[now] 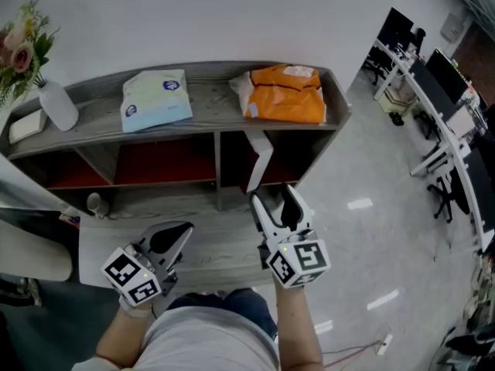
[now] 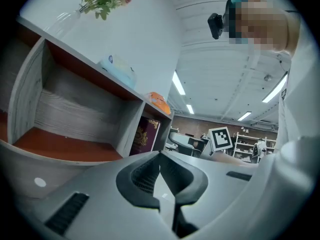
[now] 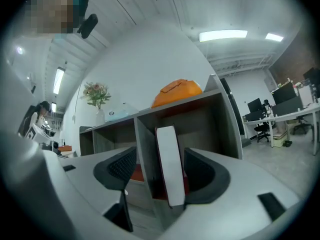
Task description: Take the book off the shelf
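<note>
Book upright in shelf, right tongs spread around it.
Book (image 3: 169,169), white page edge forward, dark red cover with gold emblem, leans in the right lower compartment of the grey shelf (image 1: 213,91). Right gripper (image 1: 272,194) jaws stand wide, book between them, left pad clear of it. Left gripper (image 1: 184,230) jaws together, empty.

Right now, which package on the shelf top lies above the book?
The orange package, at the right end; the pale blue package lies further left.
</note>
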A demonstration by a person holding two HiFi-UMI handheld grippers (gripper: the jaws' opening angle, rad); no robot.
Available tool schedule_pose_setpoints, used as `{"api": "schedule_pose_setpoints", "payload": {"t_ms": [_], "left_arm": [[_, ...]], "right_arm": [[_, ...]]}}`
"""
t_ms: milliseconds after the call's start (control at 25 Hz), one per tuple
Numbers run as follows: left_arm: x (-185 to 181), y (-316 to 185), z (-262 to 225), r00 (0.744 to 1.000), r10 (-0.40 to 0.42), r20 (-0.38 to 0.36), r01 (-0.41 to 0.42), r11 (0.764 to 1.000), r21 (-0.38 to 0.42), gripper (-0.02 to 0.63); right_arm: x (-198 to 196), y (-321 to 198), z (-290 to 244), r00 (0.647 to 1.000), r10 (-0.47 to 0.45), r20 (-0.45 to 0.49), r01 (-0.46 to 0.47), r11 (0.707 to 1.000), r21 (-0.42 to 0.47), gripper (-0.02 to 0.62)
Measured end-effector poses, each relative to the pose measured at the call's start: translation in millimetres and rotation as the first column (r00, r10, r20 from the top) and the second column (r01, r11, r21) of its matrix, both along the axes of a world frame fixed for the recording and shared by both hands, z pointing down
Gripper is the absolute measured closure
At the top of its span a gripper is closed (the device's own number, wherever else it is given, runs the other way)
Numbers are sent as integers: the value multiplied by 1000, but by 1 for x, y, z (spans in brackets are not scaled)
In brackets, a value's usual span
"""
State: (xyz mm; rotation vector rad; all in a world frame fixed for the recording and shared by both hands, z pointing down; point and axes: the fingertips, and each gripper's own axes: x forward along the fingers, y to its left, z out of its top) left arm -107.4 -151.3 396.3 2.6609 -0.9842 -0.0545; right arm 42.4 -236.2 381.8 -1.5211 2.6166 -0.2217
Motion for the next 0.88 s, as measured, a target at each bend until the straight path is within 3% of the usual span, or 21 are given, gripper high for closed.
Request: {"api": "schedule_pose_setpoints", "payload": {"t_ms": [240, 520, 880], "left_arm": [[-19, -4, 0, 994, -112, 12, 112, 994, -13, 592], [-36, -8, 4, 973, -230, 23, 231, 972, -33, 591], [-38, -7, 7, 955, -295, 24, 296, 954, -54, 591]], "right_arm": [[-6, -43, 12, 999, 13, -37, -15, 999, -49, 268], [-22, -83, 26, 998, -18, -63, 13, 997, -81, 266], [-39, -109, 46, 988, -52, -146, 34, 992, -121, 267]]}}
